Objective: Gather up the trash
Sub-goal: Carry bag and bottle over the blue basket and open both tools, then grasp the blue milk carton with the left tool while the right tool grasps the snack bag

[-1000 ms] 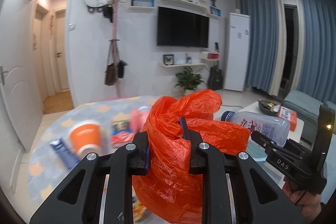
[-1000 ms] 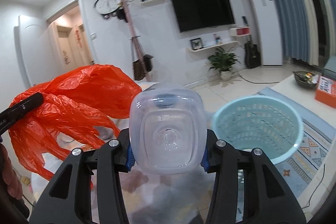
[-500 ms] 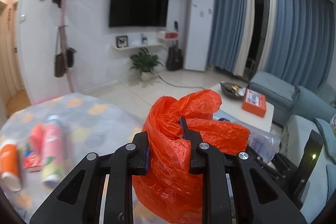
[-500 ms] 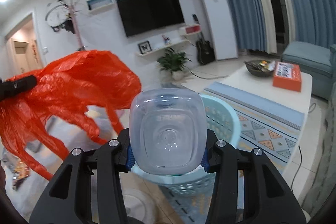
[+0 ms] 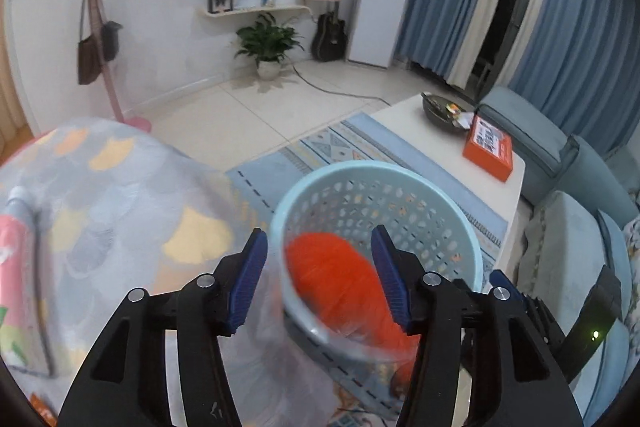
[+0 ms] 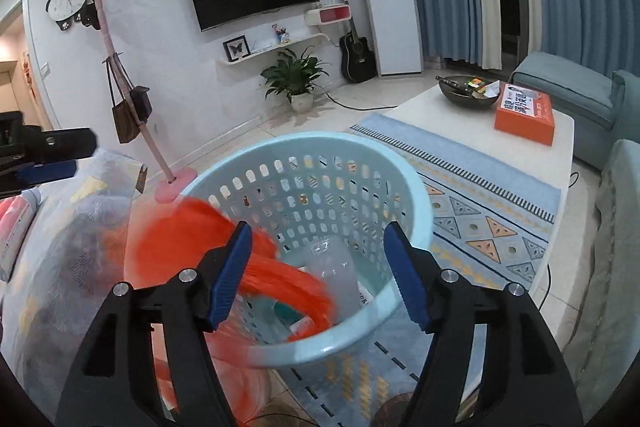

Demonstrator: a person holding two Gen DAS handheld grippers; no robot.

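In the left wrist view, the left claw [image 5: 318,277] is released, its blue-padded fingers [image 5: 248,281] spread wide with nothing pinched between them. Directly ahead of and below it stands the pale blue perforated basket [image 5: 400,183], its rim reaching from finger to finger. A blurred orange plastic bag [image 5: 336,279] sits between the two fingers, inside the basket's near side, touching neither pad. To the claw's left lies the bench [image 5: 120,195], covered in a grey cloth with yellow patches, and at the far left edge a pink bottle with a white cap [image 5: 16,251] lies on that cloth. Ahead and to the right, beyond the basket, a white coffee table [image 5: 404,123] carries an orange box [image 5: 488,147] and a dark bowl [image 5: 442,109]. The other claw's black body shows at the lower right.

In the right wrist view, the right claw [image 6: 318,267] is likewise released and grasping nothing. The basket [image 6: 416,195] lies just ahead and beneath it. Inside, between the fingers, a clear plastic bottle [image 6: 336,267] rests against the basket's floor, and the orange bag [image 6: 176,243] streaks in a blur over the near-left rim, partly inside. At the far left the left claw [image 6: 44,155] appears above the cloth-covered bench [image 6: 80,227]. A patterned blue rug [image 6: 492,211] spreads to the right of the basket.
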